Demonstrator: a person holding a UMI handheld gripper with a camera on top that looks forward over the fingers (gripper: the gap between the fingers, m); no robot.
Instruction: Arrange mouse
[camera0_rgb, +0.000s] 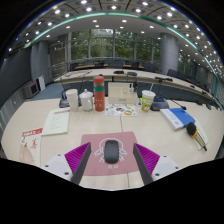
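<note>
While the gripper (111, 160) hangs low over the worktop (150, 130), its two fingers are spread wide, and the mouse (111, 151) sits between them with a clear gap on either side. Neither finger (79, 163) touches it; the magenta pads face the mouse's flanks from a little way off. The mouse is dark grey and rests on a pink mat (108, 141) that lies flat on the pale worktop, close to its near edge.

What matters most for the next move is that the mouse lies dead ahead and centred between the fingers, with its long axis running straight away from the gripper, in line with the fingers. That suits a squeeze across its narrow width, so I judge that only a closing of the fingers, perhaps after a slight push forward, is needed to take hold.

Beyond the mat stand an orange bottle (99, 92), a white cup (72, 97) and another cup (148, 99) with a green band. A sheet of paper (56, 122) lies to one side, a blue and white item (178, 117) to the other.

Some red printing shows on a card (31, 139) beside the mat, but none of it can be read, and no brand is legible on the mouse or bottle.
</note>
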